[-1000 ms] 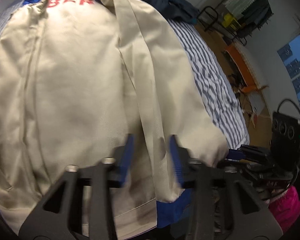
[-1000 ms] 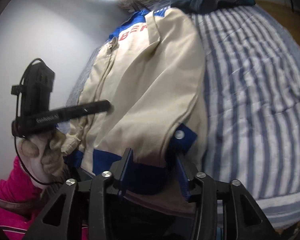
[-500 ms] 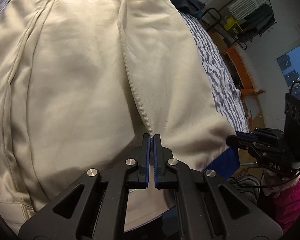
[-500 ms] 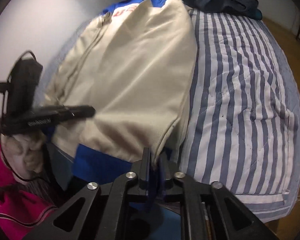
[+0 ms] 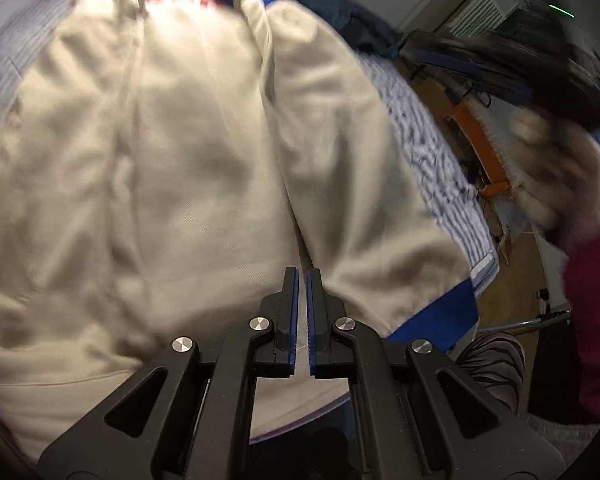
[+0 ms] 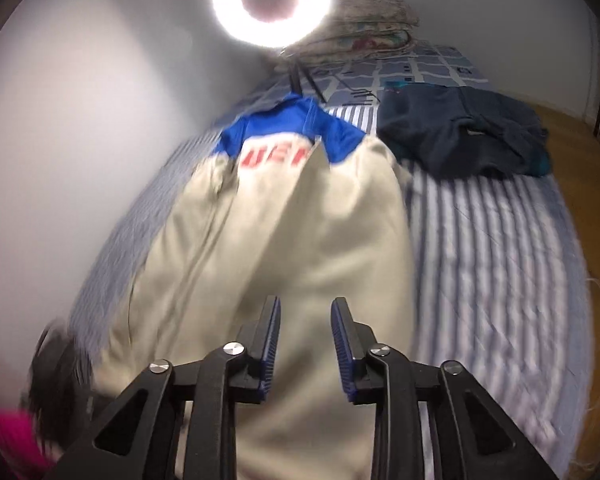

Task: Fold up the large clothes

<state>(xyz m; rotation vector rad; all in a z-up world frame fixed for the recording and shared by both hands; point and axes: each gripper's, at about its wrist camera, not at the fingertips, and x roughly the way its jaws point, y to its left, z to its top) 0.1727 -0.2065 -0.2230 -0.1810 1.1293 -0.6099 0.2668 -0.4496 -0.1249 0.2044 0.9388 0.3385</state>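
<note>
my left gripper (image 5: 302, 280) has its fingers pressed together on a pinch of cream cloth at the near hem of the jacket (image 5: 204, 168). the fold of the front panel runs straight up from that pinch. my right gripper (image 6: 305, 312) has fingers spread and opening, with nothing pinched: cloth lies under and beyond them, but the pads press on nothing.

the jacket lies flat on the striped bed (image 6: 500, 260), near the wall side. its long axis runs straight away from both grippers. the blue collar (image 6: 292, 128) and red lettering (image 6: 274, 158) are at the far end, and the blue hem band (image 5: 436, 316) is at the near end by my fingers. so it points collar-away, hem-toward-me.

key relation: the hem edge is directly below and in front of both sets of fingers, and the collar is far ahead along the same line. the left is already on the cloth, so it's the nearer one; i judge the right needs to re-pinch the hem on its side before carrying the near end toward the collar.

a dark garment (image 6: 460, 140) sits well apart at the far right of the bed. the view is motion-blurred.
</note>
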